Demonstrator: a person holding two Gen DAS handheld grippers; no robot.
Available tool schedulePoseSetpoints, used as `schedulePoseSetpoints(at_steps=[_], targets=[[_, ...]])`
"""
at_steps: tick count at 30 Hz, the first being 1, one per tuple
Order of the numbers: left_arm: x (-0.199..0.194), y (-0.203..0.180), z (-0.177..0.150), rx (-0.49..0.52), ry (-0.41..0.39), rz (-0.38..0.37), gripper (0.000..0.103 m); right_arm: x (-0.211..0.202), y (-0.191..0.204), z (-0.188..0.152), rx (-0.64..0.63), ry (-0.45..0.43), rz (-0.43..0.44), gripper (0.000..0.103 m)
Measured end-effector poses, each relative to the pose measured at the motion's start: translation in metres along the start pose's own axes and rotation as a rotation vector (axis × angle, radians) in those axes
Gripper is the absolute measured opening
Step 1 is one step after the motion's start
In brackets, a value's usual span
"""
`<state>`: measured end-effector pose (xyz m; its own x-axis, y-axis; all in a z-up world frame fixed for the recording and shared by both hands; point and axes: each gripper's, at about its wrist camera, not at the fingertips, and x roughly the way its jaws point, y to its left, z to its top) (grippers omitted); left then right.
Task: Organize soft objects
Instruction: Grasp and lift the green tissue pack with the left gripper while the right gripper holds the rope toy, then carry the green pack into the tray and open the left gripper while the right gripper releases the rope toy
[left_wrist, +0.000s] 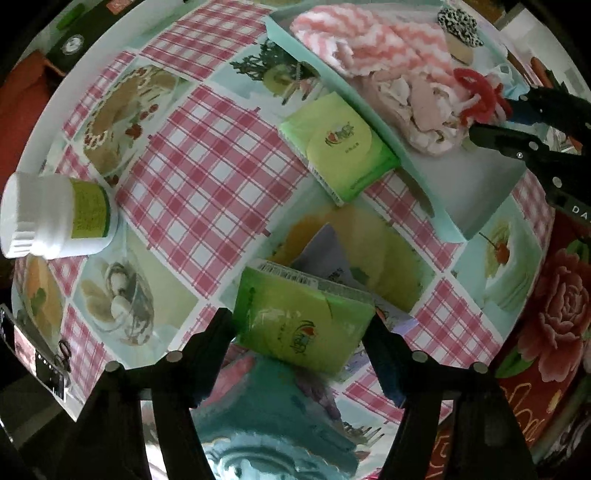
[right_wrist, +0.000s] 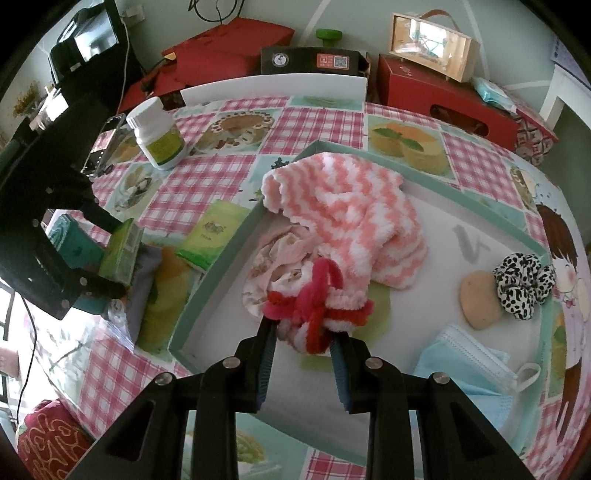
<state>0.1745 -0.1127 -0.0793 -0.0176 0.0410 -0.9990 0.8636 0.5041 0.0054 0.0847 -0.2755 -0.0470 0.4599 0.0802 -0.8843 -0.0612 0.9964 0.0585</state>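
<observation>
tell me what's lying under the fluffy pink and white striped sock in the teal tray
A crumpled pale pink floral cloth pokes out from under the fluffy pink and white striped sock in the teal tray. How far the cloth reaches beneath, and anything else there, is covered.

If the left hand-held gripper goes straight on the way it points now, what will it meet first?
Probably the green tissue pack already between the left hand-held gripper's fingers; beyond it a lavender paper on the tablecloth. Depth is unclear.
</observation>
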Motion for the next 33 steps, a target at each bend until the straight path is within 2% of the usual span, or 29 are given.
schedulePoseSetpoints(at_steps=[7,11,17,21,27,33], targets=[[-0.044,0.000,-0.003,-0.105,-0.121,0.002,0.072,-0.006,-0.004,0.001,0.023,-0.021,0.012,0.031],[-0.067,0.000,-0.009,-0.238,-0.223,0.000,0.072,-0.011,-0.008,0.004,0.042,-0.040,0.013,0.031],[-0.090,-0.013,-0.016,-0.401,-0.388,-0.051,0.072,-0.023,-0.023,0.010,0.088,-0.082,-0.032,0.031],[-0.099,-0.029,-0.009,-0.487,-0.460,-0.061,0.072,-0.031,-0.041,0.016,0.139,-0.111,-0.079,0.031],[-0.111,-0.055,0.017,-0.500,-0.530,-0.012,0.072,-0.047,-0.075,0.024,0.230,-0.150,-0.139,0.031],[-0.101,-0.074,0.048,-0.493,-0.545,-0.046,0.072,-0.057,-0.109,0.030,0.318,-0.176,-0.180,0.031]])
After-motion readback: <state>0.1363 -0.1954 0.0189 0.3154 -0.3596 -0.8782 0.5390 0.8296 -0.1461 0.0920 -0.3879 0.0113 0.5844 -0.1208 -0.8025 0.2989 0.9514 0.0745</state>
